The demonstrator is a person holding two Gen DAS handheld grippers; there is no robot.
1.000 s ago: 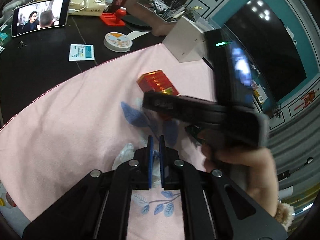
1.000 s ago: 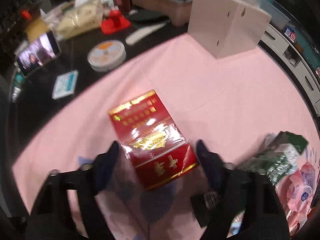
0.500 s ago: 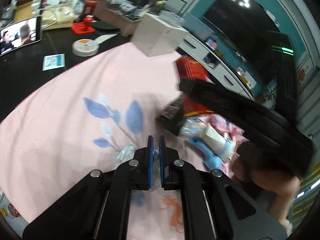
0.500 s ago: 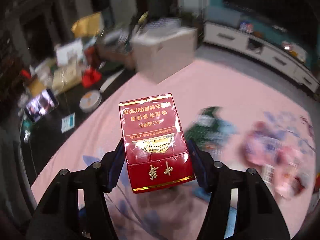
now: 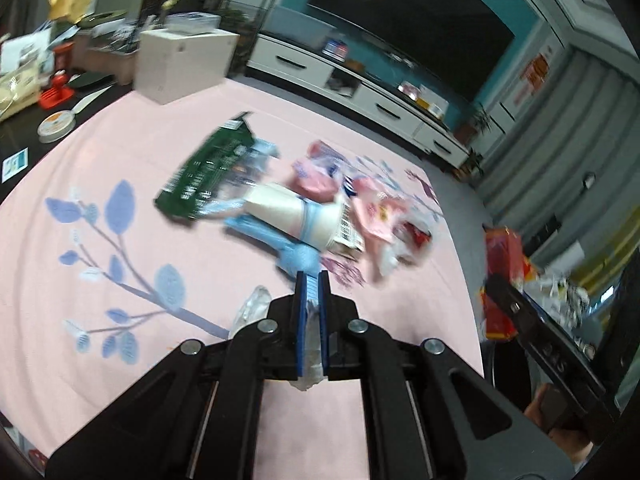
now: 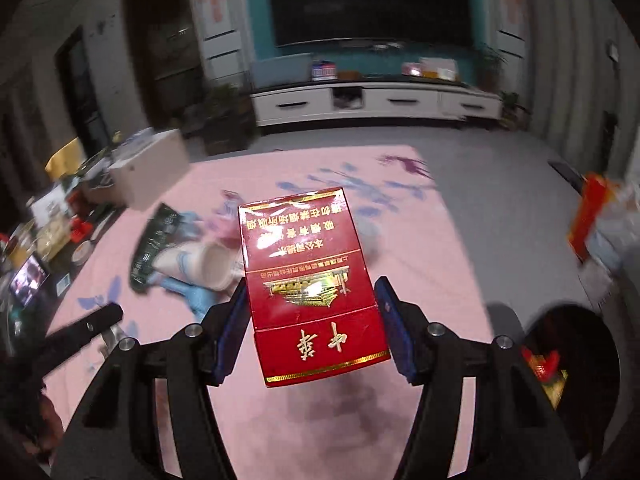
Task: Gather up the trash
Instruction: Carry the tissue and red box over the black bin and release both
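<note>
Lengthwise along the right claw, red cigarette pack clamped, hinged-lid end nearest the camera.

The left claw is pinched tight on a clear plastic scrap; the right claw clamps a red box, tilted downward.

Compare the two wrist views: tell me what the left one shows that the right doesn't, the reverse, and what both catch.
Left only: the left gripper shut on a clear wrapper, and pink wrappers on the cloth.
Right only: the gold print on the red box between the right gripper pads, and a dark bin at lower right.
Both: the pink cloth, paper cup, green packet, white box and TV cabinet.
</note>
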